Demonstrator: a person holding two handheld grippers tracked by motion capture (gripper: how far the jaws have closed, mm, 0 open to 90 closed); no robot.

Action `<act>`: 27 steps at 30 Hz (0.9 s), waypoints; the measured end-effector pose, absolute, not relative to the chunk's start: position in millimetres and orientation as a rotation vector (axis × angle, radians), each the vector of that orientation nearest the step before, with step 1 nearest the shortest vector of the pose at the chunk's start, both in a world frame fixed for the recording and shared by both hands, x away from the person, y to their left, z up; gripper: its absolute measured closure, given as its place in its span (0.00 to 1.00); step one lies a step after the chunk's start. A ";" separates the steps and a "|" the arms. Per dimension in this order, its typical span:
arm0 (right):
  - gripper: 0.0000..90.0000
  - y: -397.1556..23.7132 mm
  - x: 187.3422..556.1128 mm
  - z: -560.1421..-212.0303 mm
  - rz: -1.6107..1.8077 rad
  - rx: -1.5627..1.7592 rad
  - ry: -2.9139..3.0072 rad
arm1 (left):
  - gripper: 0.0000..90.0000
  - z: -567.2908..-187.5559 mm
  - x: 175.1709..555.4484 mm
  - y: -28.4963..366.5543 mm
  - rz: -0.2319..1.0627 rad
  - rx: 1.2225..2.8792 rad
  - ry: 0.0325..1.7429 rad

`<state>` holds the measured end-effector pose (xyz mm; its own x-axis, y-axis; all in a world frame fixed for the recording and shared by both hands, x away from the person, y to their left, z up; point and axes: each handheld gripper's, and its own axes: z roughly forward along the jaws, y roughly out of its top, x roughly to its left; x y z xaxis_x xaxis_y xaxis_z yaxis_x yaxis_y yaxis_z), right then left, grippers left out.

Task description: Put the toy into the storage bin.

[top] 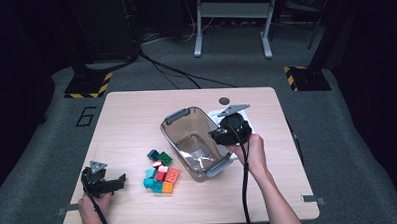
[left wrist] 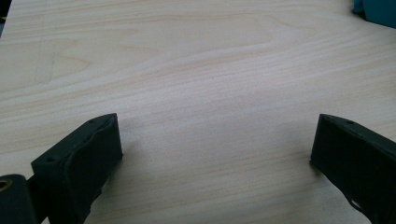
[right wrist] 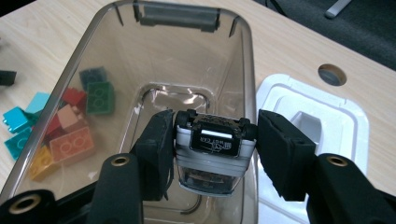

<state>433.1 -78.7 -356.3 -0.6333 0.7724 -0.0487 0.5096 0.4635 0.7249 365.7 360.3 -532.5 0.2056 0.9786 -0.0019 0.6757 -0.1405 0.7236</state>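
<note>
Right gripper (right wrist: 212, 140) clamps a toy car (right wrist: 212, 149) over the bin (right wrist: 243, 56), beside bricks (right wrist: 70, 144).

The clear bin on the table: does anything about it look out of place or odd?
The clear bin sits askew to the table edges, and the right gripper grips its grey latch handle. The bricks lie outside it.

Pile of coloured bricks (top: 160, 174), white lid (right wrist: 312, 122), wooden table (top: 131, 114)
</note>
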 end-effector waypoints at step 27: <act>0.52 -86.2 413.0 -388.5 0.882 0.977 2.414 | 0.02 -532.8 365.6 360.1 0.662 1.887 1.532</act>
